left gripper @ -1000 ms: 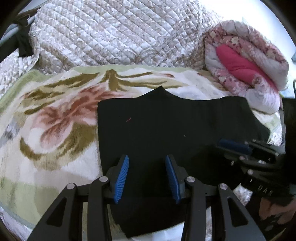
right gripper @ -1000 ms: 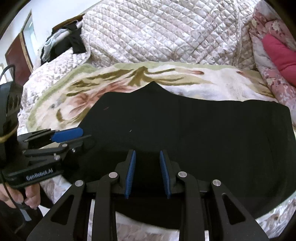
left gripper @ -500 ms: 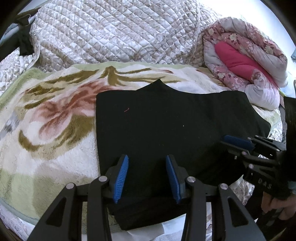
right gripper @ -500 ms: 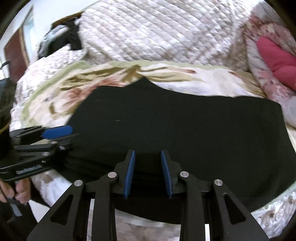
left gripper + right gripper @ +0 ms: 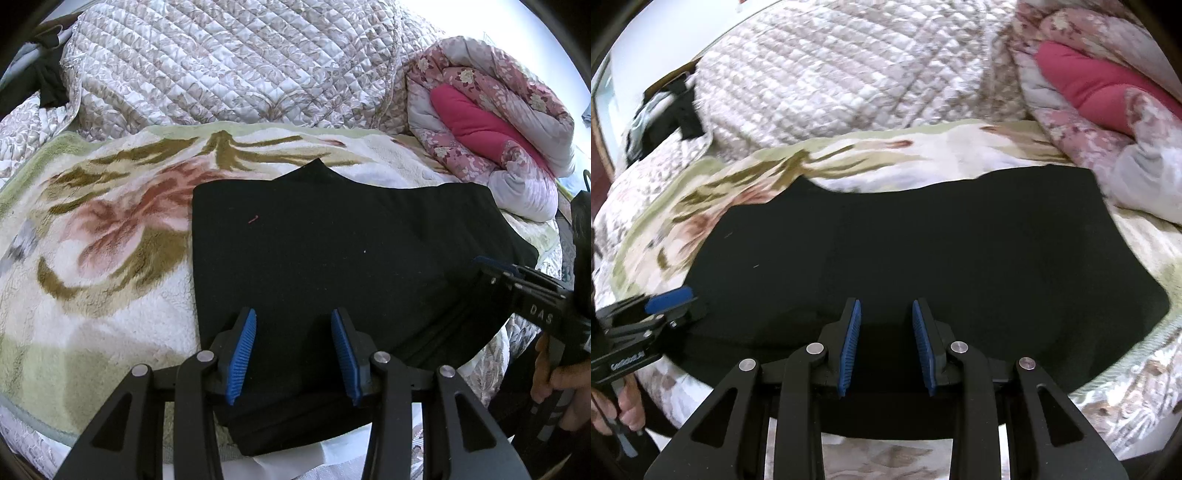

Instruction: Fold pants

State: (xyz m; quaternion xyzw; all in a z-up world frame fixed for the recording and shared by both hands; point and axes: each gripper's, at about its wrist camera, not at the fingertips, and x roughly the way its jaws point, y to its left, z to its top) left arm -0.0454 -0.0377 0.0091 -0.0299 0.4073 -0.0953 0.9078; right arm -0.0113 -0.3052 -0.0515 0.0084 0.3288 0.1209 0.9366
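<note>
Black pants (image 5: 332, 258) lie flat and folded on a floral blanket (image 5: 92, 229) on the bed; they fill the middle of the right wrist view (image 5: 942, 251) too. My left gripper (image 5: 293, 350) is open and empty, over the pants' near left edge. My right gripper (image 5: 886, 343) is open and empty, over the near edge further right. The right gripper shows at the right of the left wrist view (image 5: 517, 280), the left gripper at the left of the right wrist view (image 5: 665, 306).
A quilted beige cover (image 5: 229, 62) is heaped behind the blanket. A rolled pink floral duvet (image 5: 487, 122) lies at the back right. Dark clothes (image 5: 665, 114) hang at the far left. The bed's near edge runs just below the pants.
Both grippers have drawn back slightly toward the bed's near edge, and the right wrist view has swung to the right. Both stay open. The pants have not moved.
</note>
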